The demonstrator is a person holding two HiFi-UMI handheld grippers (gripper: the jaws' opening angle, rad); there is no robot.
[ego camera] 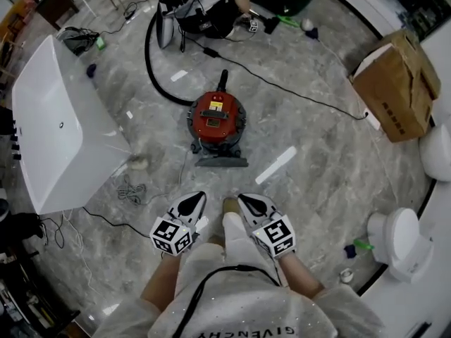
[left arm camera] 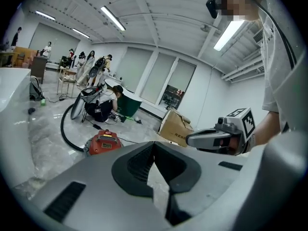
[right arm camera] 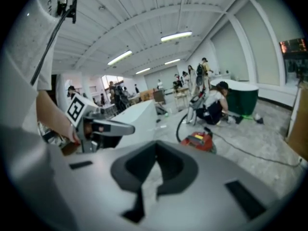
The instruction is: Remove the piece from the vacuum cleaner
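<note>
The red canister vacuum cleaner (ego camera: 216, 119) sits on the grey marble floor ahead of me, its black hose (ego camera: 153, 69) curving away to the upper left. A flat grey floor nozzle (ego camera: 221, 162) lies just in front of it. Both grippers are held low near my body, well short of the vacuum. My left gripper (ego camera: 195, 201) is shut with nothing in it, and my right gripper (ego camera: 244, 201) is shut and empty too. The vacuum (left arm camera: 104, 142) shows in the left gripper view beyond the jaws, and the same vacuum (right arm camera: 199, 140) shows in the right gripper view.
A white bathtub (ego camera: 56, 129) stands at the left with loose cables (ego camera: 130, 191) beside it. A cardboard box (ego camera: 396, 86) sits at the right, a white toilet (ego camera: 402, 241) lower right. A person (ego camera: 211, 2) crouches on the floor beyond the vacuum. A black power cord (ego camera: 282, 83) crosses the floor.
</note>
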